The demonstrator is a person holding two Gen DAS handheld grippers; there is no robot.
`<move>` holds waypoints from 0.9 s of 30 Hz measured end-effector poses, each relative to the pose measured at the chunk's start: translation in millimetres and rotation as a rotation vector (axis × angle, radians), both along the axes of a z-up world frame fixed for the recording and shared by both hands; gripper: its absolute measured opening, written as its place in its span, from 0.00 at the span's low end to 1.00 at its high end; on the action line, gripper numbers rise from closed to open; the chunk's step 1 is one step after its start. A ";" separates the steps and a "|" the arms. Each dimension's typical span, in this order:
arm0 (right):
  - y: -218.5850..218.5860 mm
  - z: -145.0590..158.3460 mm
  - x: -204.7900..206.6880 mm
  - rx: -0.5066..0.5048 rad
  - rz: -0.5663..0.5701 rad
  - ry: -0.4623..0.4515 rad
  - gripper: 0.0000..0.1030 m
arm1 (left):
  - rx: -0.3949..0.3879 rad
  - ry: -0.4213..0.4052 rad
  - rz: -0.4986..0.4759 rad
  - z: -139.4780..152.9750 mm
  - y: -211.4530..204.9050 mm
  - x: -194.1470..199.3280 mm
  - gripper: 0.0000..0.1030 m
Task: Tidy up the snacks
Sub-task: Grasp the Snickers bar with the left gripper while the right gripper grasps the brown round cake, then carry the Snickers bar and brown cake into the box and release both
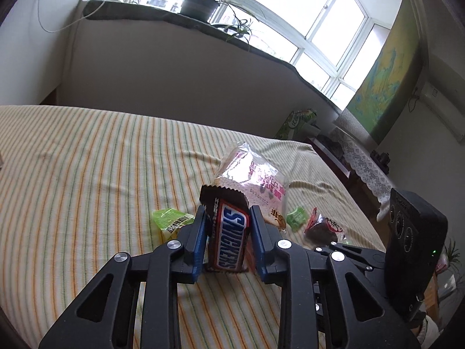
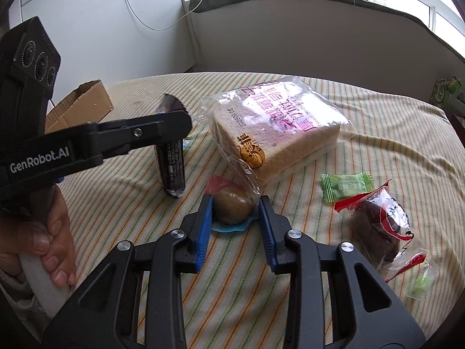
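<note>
My left gripper (image 1: 228, 210) is shut on a brown Snickers bar (image 1: 229, 232), held upright between the blue pads just above the striped bed cover (image 1: 87, 174). The right wrist view shows that gripper (image 2: 174, 128) from the side, clamped on the bar (image 2: 171, 157). My right gripper (image 2: 236, 199) is shut on a small round brown pastry (image 2: 232, 208) in a clear wrapper that lies on the cover. Just behind both snacks is a bagged bread loaf (image 2: 276, 128) with pink print.
A green candy (image 2: 345, 186) and a dark cake in a red-and-clear wrapper (image 2: 377, 226) lie to the right. A green-yellow packet (image 1: 171, 221) lies left of the bar. An open cardboard box (image 2: 81, 104) sits at the far left. A hand (image 2: 55, 247) grips the left handle.
</note>
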State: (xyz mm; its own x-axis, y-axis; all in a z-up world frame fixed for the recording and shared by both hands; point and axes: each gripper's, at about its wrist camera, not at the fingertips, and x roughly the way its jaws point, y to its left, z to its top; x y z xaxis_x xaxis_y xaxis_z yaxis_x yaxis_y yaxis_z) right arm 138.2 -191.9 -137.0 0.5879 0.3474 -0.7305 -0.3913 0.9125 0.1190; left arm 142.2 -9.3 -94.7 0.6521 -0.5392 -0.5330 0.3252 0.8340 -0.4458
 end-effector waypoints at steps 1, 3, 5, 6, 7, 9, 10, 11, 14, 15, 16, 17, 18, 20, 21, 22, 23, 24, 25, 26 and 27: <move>-0.2 0.5 -0.6 0.000 -0.003 -0.004 0.31 | -0.009 -0.009 0.009 1.7 3.1 -6.0 0.25; -1.9 2.2 -3.2 0.010 -0.007 -0.016 0.31 | -0.023 -0.015 0.033 4.3 9.8 -19.0 0.25; -4.6 4.6 -6.7 0.024 -0.014 -0.030 0.31 | -0.041 -0.007 0.050 4.5 16.8 -31.6 0.25; -6.2 6.2 -9.0 0.028 -0.019 -0.035 0.31 | -0.045 -0.005 0.055 4.6 19.8 -37.9 0.25; -7.3 7.8 -12.1 0.030 -0.024 -0.040 0.31 | -0.042 -0.002 0.060 5.7 21.0 -42.9 0.25; -10.2 12.1 -22.0 0.048 -0.040 -0.052 0.31 | -0.041 -0.003 0.071 10.0 26.6 -52.2 0.25; -11.2 14.1 -27.2 0.060 -0.043 -0.056 0.31 | -0.044 -0.009 0.079 14.1 26.8 -55.1 0.25; -11.6 16.3 -32.3 0.068 -0.045 -0.059 0.31 | -0.047 -0.019 0.087 19.4 28.8 -58.1 0.25; -11.9 28.0 -45.8 0.070 -0.055 -0.083 0.31 | -0.046 -0.070 0.097 38.7 33.2 -68.5 0.25; -12.3 35.3 -50.6 0.072 -0.058 -0.100 0.31 | -0.043 -0.091 0.100 46.6 33.7 -72.4 0.25; -13.7 43.8 -55.5 0.073 -0.062 -0.121 0.31 | -0.039 -0.112 0.102 53.7 32.7 -76.7 0.25; -14.1 52.8 -60.5 0.075 -0.066 -0.142 0.31 | -0.033 -0.133 0.103 60.8 32.7 -81.2 0.25; -15.2 62.1 -65.3 0.076 -0.071 -0.164 0.31 | -0.027 -0.153 0.105 67.0 32.9 -85.8 0.25; -15.0 77.6 -73.6 0.076 -0.078 -0.200 0.31 | -0.020 -0.183 0.112 74.9 35.4 -94.0 0.25; -15.4 83.7 -77.7 0.077 -0.081 -0.214 0.31 | -0.019 -0.191 0.117 77.4 36.7 -97.1 0.25; -15.5 88.2 -81.4 0.077 -0.083 -0.223 0.31 | -0.019 -0.195 0.123 78.7 38.6 -98.8 0.25; -13.5 91.0 -84.2 0.075 -0.083 -0.228 0.31 | -0.021 -0.196 0.131 79.1 41.5 -101.5 0.25; -11.9 93.4 -86.5 0.073 -0.082 -0.230 0.31 | -0.026 -0.197 0.139 78.9 45.0 -104.1 0.25; -9.5 95.2 -88.7 0.070 -0.078 -0.232 0.31 | -0.032 -0.199 0.146 78.2 49.9 -106.8 0.25; -7.2 96.4 -90.4 0.067 -0.073 -0.234 0.31 | -0.036 -0.201 0.154 77.2 54.5 -109.5 0.25; -4.9 97.4 -92.0 0.065 -0.066 -0.234 0.31 | -0.040 -0.201 0.162 75.6 60.2 -112.3 0.25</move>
State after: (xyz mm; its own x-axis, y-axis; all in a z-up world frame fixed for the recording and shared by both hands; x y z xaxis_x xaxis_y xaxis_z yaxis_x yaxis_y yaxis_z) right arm 46.2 -196.8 -39.6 0.7614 0.3442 -0.5494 -0.3546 0.9305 0.0916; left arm 29.8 51.0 -19.1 0.8225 -0.4372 -0.3639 0.2744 0.8653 -0.4195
